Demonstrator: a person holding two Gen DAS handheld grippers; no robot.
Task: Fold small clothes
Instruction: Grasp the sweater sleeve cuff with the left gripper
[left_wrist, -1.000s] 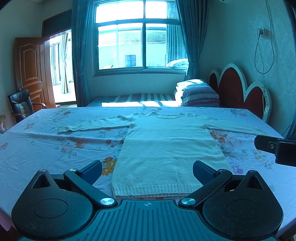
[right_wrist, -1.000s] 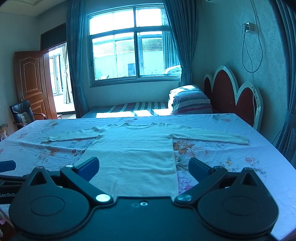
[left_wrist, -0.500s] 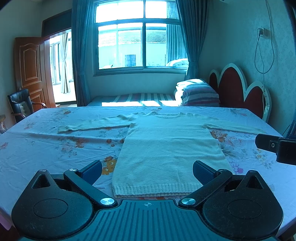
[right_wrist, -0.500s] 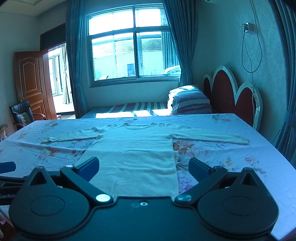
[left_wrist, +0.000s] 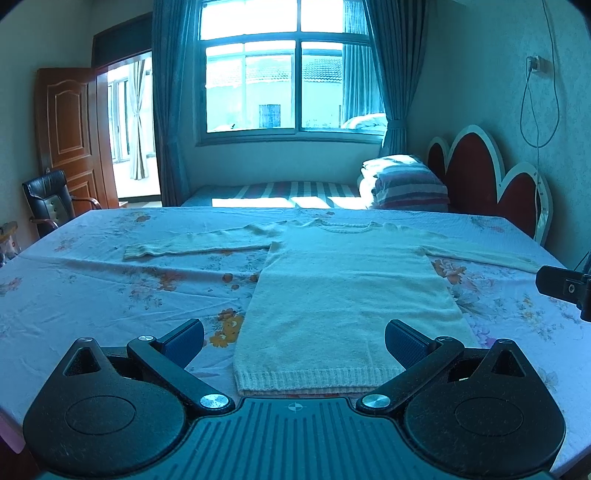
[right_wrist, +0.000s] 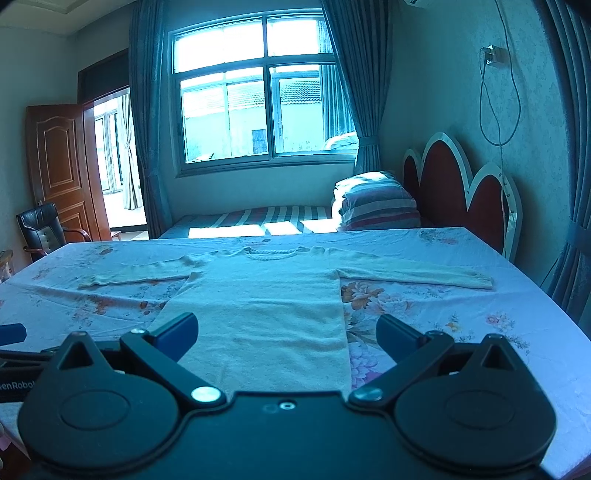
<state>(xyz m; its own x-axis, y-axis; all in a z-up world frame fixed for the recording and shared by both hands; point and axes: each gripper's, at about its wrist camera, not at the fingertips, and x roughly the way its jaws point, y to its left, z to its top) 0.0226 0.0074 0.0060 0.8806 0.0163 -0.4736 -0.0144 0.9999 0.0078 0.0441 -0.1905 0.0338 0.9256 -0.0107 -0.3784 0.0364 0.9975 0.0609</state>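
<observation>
A cream long-sleeved knit sweater lies flat on the floral table cover, both sleeves spread sideways and the neckline at the far end. My left gripper hovers open just above the ribbed hem, its blue pads wide apart with nothing between them. My right gripper is open too, low over the sweater's right lower side. The right gripper's finger pokes in at the right edge of the left wrist view, and a tip of the left gripper's finger shows at the left edge of the right wrist view.
The floral cloth covers a wide table with bare room on both sides of the sweater. Beyond it are a striped bed, folded bedding, a red headboard, a window, a wooden door and a black chair.
Almost nothing has moved. The right gripper's finger at the edge of the left wrist view has drifted slightly rightward and down. Both grippers stay open.
</observation>
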